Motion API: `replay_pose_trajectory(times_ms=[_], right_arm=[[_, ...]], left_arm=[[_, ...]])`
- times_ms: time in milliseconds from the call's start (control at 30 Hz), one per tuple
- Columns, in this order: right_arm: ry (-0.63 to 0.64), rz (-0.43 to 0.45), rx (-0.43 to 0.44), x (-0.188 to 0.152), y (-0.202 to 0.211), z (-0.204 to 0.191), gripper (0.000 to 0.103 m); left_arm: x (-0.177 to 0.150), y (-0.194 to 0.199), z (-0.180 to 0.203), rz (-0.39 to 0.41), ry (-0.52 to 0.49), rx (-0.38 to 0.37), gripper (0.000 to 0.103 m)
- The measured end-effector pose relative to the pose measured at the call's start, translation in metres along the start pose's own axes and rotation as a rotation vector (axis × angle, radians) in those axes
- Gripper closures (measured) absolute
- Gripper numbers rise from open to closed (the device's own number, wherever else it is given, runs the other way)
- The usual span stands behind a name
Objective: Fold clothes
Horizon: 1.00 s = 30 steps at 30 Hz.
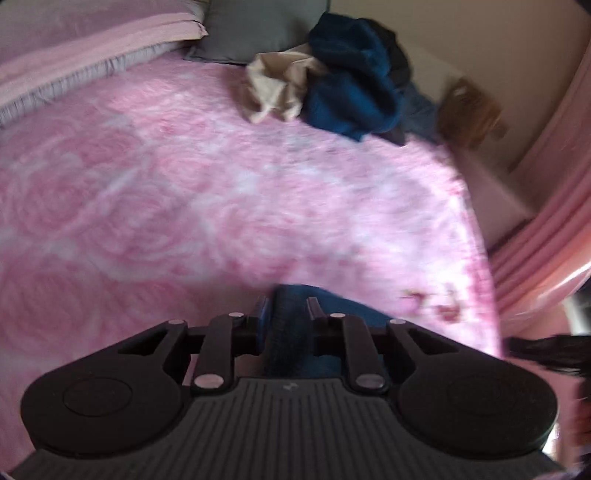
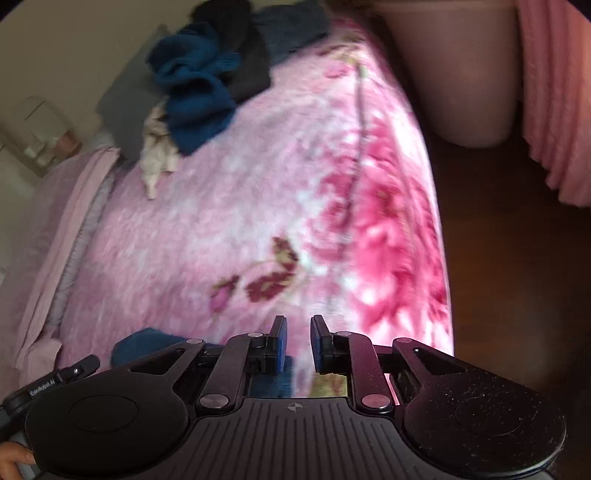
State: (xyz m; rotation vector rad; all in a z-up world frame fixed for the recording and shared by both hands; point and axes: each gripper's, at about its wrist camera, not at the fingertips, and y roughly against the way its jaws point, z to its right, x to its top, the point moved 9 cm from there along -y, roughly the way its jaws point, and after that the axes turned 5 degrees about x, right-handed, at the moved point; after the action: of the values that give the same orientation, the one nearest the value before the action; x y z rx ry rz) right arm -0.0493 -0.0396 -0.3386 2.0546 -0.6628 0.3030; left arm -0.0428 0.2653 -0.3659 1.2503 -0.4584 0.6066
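Left wrist: our left gripper (image 1: 288, 308) is clamped on a dark blue garment (image 1: 286, 332) over the pink blanket (image 1: 184, 184); clothes pile (image 1: 347, 88) at far edge.
Right wrist: our right gripper (image 2: 297, 328) looks released, nothing btwn pads; same garment (image 2: 140, 345) sits lower left.

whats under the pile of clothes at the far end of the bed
The pile of clothes rests on the pink floral blanket, with a grey pillow partly behind it. A beige garment pokes out beside the blue one. Anything buried deeper is covered.
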Motion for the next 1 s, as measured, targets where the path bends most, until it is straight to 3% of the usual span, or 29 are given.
replay_pose_trajectory(times_ms=[100,200,267,333,467,600,700,767,867,1000], right_arm=[[0.191,-0.042,0.011,-0.018,-0.013,-0.025,0.086],[0.413,-0.106,-0.067,-0.044,-0.04,-0.029,0.086],[0.523,-0.092,-0.103,-0.05,-0.051,-0.023,0.082],[0.551,-0.114,-0.116,-0.046,-0.054,-0.024,0.076],[0.597,-0.118,-0.123,-0.039,-0.037,-0.035,0.077],[0.698,-0.106,-0.039,-0.054,-0.014,-0.061,0.076],[0.784,-0.159,0.005,-0.085,-0.015,-0.073,0.077],[0.791,-0.211,-0.009,-0.101,-0.029,-0.064,0.077],[0.858,-0.211,-0.02,-0.108,-0.039,-0.066,0.077],[0.826,-0.229,-0.016,-0.097,-0.015,-0.072,0.077]], left_arm=[[-0.012,-0.01,0.031,-0.012,-0.086,-0.047,0.087],[-0.037,-0.05,0.038,-0.069,-0.206,0.039,0.093],[-0.043,-0.057,0.027,-0.061,-0.121,0.017,0.095],[-0.039,-0.045,0.019,-0.067,-0.015,0.026,0.098],[-0.045,0.008,0.007,-0.049,-0.007,0.122,0.098],[-0.079,0.082,-0.005,-0.04,0.141,0.171,0.098],[-0.116,0.105,-0.006,-0.067,0.186,0.226,0.098],[-0.146,0.094,-0.013,-0.123,0.181,0.292,0.098],[-0.154,0.09,-0.02,-0.073,0.267,0.308,0.1],[-0.15,0.126,-0.014,-0.012,0.345,0.319,0.098]])
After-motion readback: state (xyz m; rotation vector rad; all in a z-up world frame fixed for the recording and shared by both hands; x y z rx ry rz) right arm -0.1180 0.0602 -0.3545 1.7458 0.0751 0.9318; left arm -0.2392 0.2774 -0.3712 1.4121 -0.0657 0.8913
